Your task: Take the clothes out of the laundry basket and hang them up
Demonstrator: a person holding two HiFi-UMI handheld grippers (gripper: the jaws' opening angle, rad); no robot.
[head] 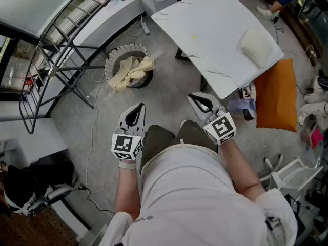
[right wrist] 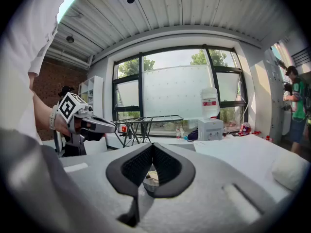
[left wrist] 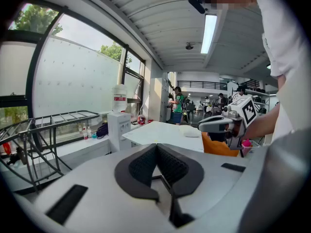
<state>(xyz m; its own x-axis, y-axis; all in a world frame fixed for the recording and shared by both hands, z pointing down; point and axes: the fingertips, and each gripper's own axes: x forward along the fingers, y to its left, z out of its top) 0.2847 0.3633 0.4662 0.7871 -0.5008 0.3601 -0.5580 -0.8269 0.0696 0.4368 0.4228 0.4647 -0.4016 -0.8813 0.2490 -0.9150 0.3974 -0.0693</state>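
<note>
A round mesh laundry basket [head: 110, 65] stands on the grey floor with cream-coloured clothes [head: 130, 72] heaped in it and spilling over its rim. A metal drying rack [head: 61, 50] stands left of the basket, and its top bars also show in the left gripper view [left wrist: 53, 123] and the right gripper view [right wrist: 150, 119]. My left gripper [head: 137, 109] is shut and empty, held in front of my body, well short of the basket. My right gripper [head: 196, 99] is also shut and empty, beside it on the right. Each gripper sees the other: the right one [left wrist: 214, 125], the left one [right wrist: 109, 126].
A white table [head: 205, 29] with a white bundle [head: 256, 46] on it stands ahead to the right. An orange cushion [head: 277, 94] leans beside it. A white counter [head: 110, 14] runs along the window behind the rack. A cable [head: 95, 132] trails over the floor. People stand far off [left wrist: 177, 103].
</note>
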